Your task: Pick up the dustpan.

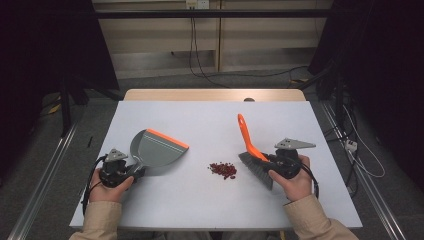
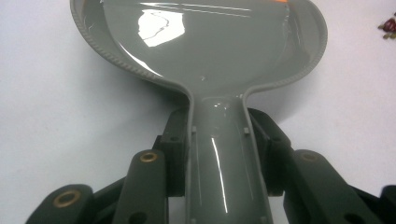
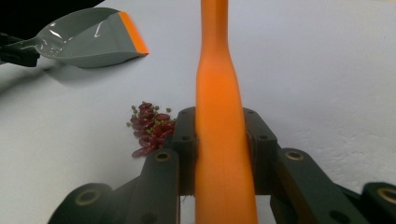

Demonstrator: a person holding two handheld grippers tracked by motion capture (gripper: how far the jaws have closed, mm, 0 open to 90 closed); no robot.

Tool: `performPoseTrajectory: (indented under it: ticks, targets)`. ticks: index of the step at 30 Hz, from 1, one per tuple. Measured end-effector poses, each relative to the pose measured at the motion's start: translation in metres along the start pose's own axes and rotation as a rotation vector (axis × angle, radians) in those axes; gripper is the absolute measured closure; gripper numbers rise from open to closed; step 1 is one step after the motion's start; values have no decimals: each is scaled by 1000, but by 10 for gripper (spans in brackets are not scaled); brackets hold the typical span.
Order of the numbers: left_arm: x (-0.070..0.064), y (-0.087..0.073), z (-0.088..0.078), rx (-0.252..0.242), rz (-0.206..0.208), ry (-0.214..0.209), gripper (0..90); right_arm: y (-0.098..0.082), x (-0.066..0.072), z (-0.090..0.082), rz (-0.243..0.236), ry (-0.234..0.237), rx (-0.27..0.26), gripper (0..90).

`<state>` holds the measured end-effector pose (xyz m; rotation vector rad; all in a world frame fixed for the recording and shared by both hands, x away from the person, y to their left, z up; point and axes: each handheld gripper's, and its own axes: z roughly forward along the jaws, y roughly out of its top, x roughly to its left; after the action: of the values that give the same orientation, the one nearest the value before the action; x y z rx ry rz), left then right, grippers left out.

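Note:
My left gripper (image 1: 134, 172) is shut on the handle of a grey dustpan (image 1: 156, 151) with an orange lip, held at the table's left; the handle (image 2: 224, 158) is clamped between both jaws. At the right, my right gripper (image 1: 272, 161) is shut on an orange-handled brush (image 1: 247, 142), its grey bristles (image 1: 256, 169) pointing down-left near the table. The orange handle (image 3: 219, 116) runs up between the jaws. A small heap of red beans (image 1: 223, 170) with a few green ones lies between the dustpan and the brush, also seen as the beans (image 3: 148, 127) left of the jaws.
The white table top (image 1: 210, 120) has a wooden strip along its far edge. Cables hang behind the table on the floor. The dustpan (image 3: 88, 39) shows far left in the right gripper view.

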<state>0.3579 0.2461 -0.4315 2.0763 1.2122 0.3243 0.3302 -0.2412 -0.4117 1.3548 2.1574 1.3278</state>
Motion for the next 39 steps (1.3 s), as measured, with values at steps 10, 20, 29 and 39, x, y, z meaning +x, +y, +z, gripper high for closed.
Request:
performPoseTrajectory:
  ticks: [10,20,29,39]
  targets:
    - [-4,2,9,62,77,68,552,-1,-1,1,6,3,4,712]
    - [-7,10,18,118,100,95,635,-2,-1,2,7,4,16,712]
    - [-5,9,2,72,140,54,639,-2,-4,1,13,-6,6,712]
    - [-8,8,-16,17,180,-52,638,1,-8,3,21,-18,5,712]
